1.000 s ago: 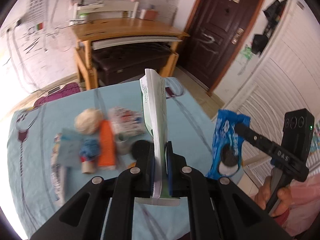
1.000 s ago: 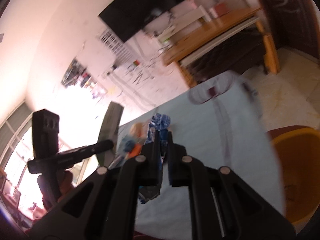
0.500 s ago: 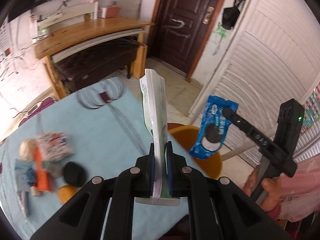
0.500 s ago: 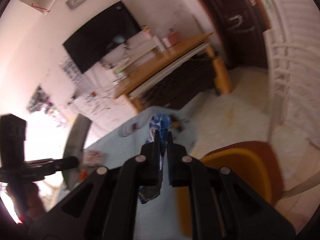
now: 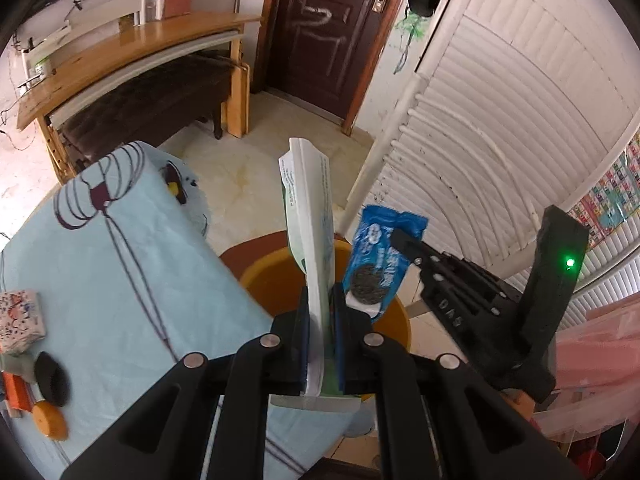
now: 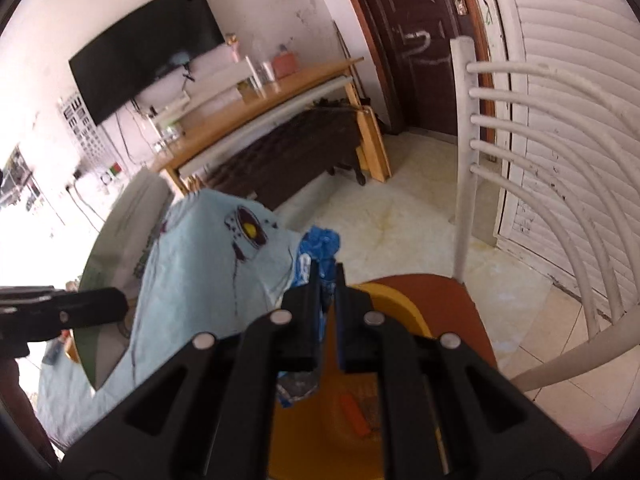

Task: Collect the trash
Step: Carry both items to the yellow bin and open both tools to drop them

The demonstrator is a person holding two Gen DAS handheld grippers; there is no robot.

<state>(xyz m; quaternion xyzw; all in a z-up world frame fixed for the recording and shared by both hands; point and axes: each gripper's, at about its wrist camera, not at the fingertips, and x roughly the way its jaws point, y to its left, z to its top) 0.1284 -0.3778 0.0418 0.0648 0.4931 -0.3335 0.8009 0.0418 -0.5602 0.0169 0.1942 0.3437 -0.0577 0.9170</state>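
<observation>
Our left gripper [image 5: 322, 312] fingers clamped on white-green packet [image 5: 310, 216]; right gripper [image 6: 327, 280] fingers clamped on blue cookie wrapper [image 5: 376, 268]. Both held above yellow bin [image 5: 276, 280] beside desk [image 5: 120, 272]. We judge: mid-task, drop pending; more trash left on desk: orange lid [image 5: 50, 420], tissue pack [image 5: 20, 320].

The round yellow plastic basin [image 5: 256, 276] on the brown chair seat [image 6: 460, 300] lies open from above, with only a small orange scrap [image 6: 354, 412] on its floor and free air over its rim. On one side the edge of the table under the light-blue printed cloth [image 5: 120, 264] presses close to the basin, and on the other the white slatted chair back [image 6: 466, 160] rises beside the seat, leaving a narrow lane between them. Past the chair, the pale tiled floor [image 5: 248, 176] runs bare to the dark brown door [image 5: 320, 40].
</observation>
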